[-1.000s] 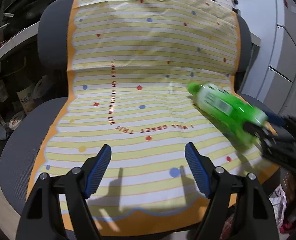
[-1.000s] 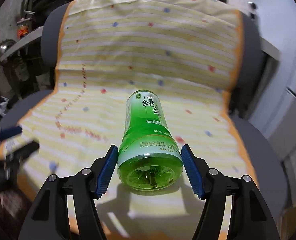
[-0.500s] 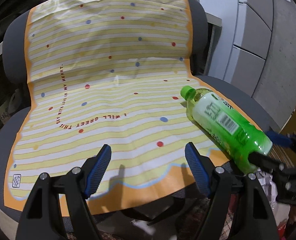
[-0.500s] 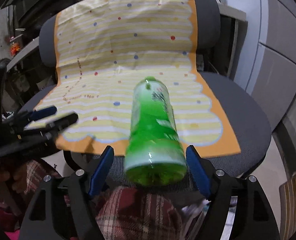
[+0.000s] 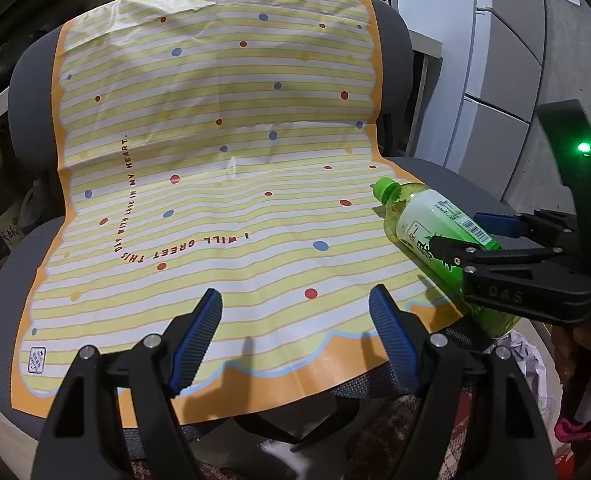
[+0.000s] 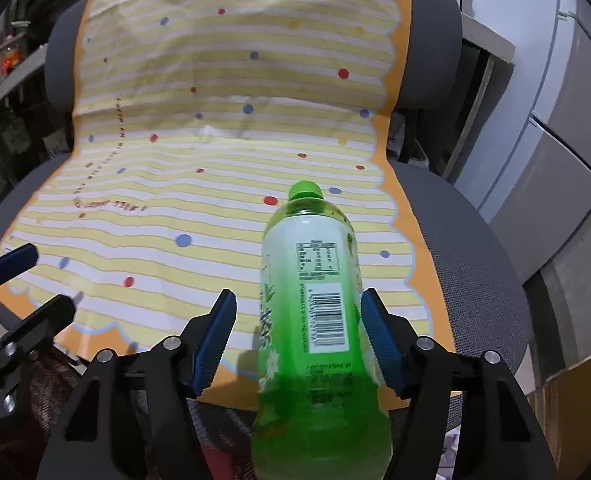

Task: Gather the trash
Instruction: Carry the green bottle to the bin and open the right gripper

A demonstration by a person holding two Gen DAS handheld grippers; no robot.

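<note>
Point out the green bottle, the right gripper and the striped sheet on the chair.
green bottle (image 6: 323,312), right wrist view, on its barcode label.
right gripper (image 6: 295,336), right wrist view, midway between its blue fingertips.
striped sheet (image 5: 215,120), left wrist view, on the part over the backrest.

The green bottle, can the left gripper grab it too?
Probably not easily. The green bottle sits off to its right, already between the right gripper fingers, whose body blocks that side. The left gripper is open over the striped mat.
</note>
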